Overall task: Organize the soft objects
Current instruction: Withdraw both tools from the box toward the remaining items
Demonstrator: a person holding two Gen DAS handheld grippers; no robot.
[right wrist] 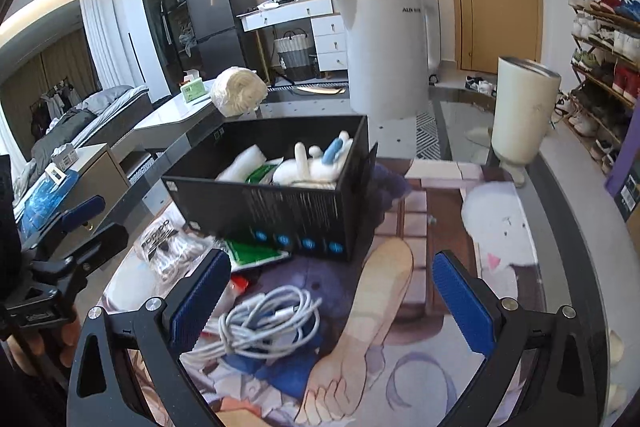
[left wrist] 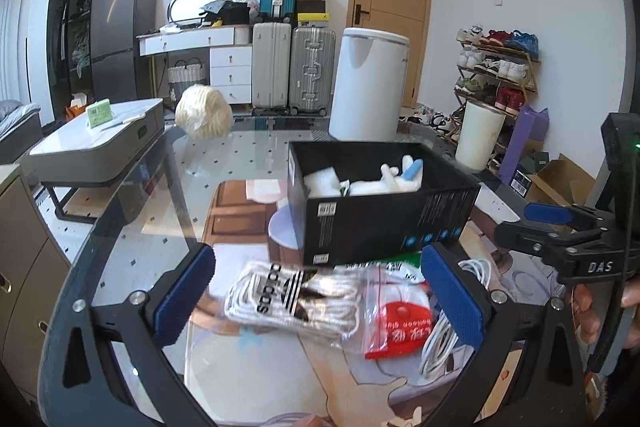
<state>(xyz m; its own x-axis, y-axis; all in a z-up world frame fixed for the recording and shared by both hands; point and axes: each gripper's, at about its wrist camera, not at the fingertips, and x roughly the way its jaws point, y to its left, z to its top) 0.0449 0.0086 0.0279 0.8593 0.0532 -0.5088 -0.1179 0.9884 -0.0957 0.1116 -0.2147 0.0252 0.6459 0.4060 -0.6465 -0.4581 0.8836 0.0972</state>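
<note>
A black cardboard box [left wrist: 384, 223] [right wrist: 280, 211] stands on the glass table and holds a white plush toy [left wrist: 394, 179] [right wrist: 316, 163] and white foam. In front of it lie a bagged pack of white adidas socks [left wrist: 292, 297] [right wrist: 164, 247], a clear zip bag with a red pack [left wrist: 396, 319] and a coiled white cable [right wrist: 264, 323] [left wrist: 440, 343]. My left gripper [left wrist: 320, 303] is open, its fingers either side of the socks, just above them. My right gripper [right wrist: 332, 299] is open and empty above the cable and the printed mat.
A cream tumbler [right wrist: 524, 111] [left wrist: 480, 135] and a tall white appliance [right wrist: 384, 51] stand at the table's far side. A bagged roll of cream yarn [left wrist: 204, 111] sits at the far left. Suitcases, a shoe rack and drawers stand beyond.
</note>
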